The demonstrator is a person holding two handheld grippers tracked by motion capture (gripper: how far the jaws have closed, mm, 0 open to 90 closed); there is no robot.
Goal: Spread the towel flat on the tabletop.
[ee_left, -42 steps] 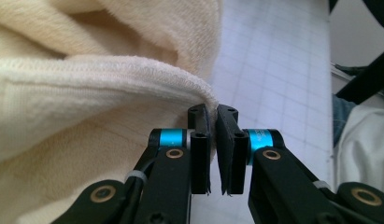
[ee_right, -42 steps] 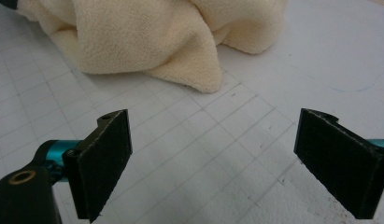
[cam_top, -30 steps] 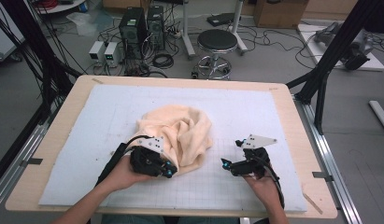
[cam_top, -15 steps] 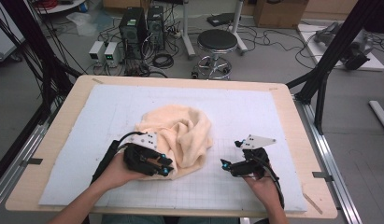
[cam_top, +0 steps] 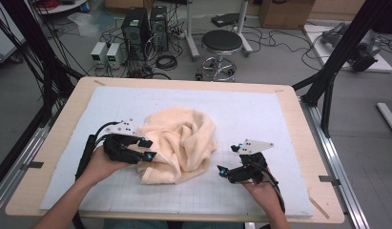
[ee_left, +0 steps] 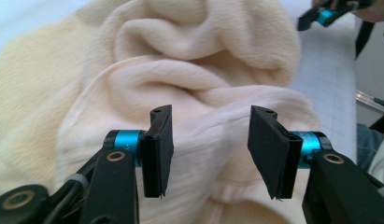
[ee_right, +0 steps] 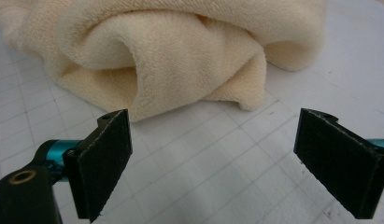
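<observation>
At towel's (cam_top: 177,143) left edge — left claw (cam_top: 148,149) just opened, empty, shifted leftward.

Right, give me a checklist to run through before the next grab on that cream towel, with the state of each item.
1. Left gripper free of the cream towel: ok. Its jaws have just been opening; cloth lies behind the gap, the pads are not pressing it.
2. Right gripper open and empty: ok, jaws wide over bare mat.
3. Right gripper apart from the towel: ok, it sits beside the near right edge.
4. Towel wholly on the white grid mat: ok.
5. Towel flat: not ok, bunched in deep folds.
6. A corner or hem to grab: cannot tell; a rolled edge faces the right gripper, corners are buried.
</observation>
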